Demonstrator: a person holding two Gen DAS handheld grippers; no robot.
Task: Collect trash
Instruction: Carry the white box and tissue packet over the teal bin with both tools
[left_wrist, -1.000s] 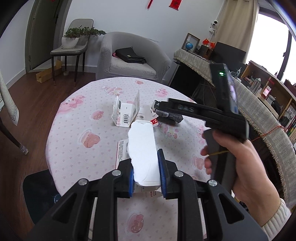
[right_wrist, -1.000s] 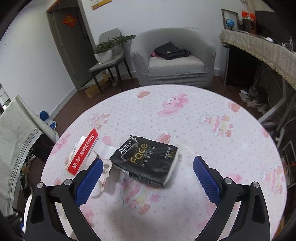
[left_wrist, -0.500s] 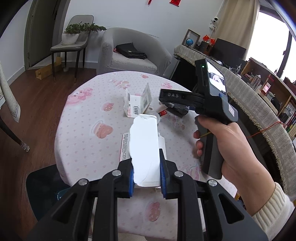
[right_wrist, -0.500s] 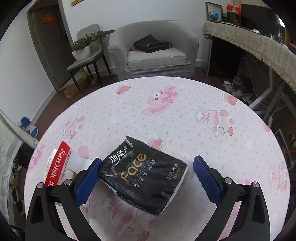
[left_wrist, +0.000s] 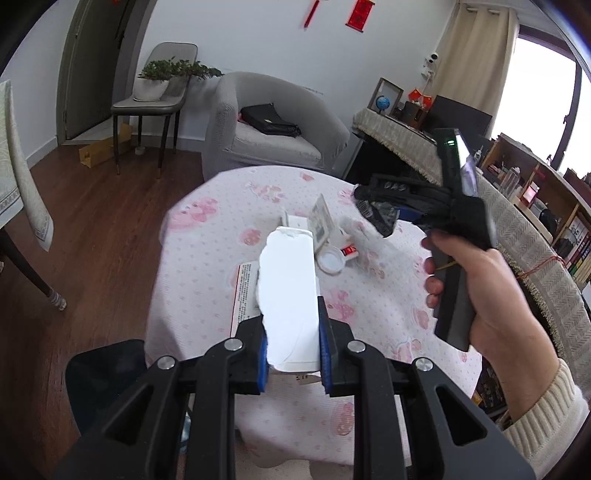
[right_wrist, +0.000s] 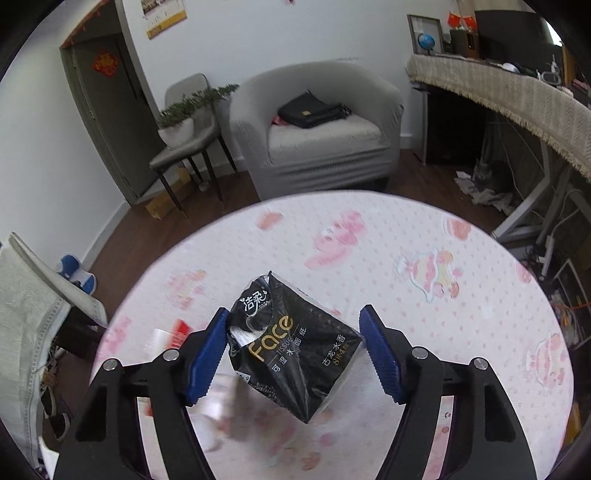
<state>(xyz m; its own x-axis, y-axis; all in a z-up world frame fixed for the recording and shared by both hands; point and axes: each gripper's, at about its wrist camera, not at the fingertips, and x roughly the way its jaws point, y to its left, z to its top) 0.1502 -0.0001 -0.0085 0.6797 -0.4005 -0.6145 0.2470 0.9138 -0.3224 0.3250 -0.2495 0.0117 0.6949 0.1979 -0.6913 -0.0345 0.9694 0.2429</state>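
Left gripper (left_wrist: 291, 360) pinched a torn white carton (left_wrist: 290, 291) between its blue pads, held above the near edge of the round table (left_wrist: 207, 258) with its pink-print cloth. A dark bin (left_wrist: 105, 380) stood on the floor below, left of the table edge.

Right gripper (right_wrist: 293, 350) straddled a black tissue pack (right_wrist: 291, 343); jaws were closing. Left pad touched the pack's wrapper, right pad stood just clear. The pack looked tilted, whether lifted off the cloth could not be told.

Remaining on the table: a small open box (left_wrist: 317, 221), a white lid (left_wrist: 330, 258), a red-and-white wrapper (left_wrist: 349, 251).

Step judged: second pickup under way with the first piece already in hand. Next: finish squeezing the soft pack, then carry both to the bin.
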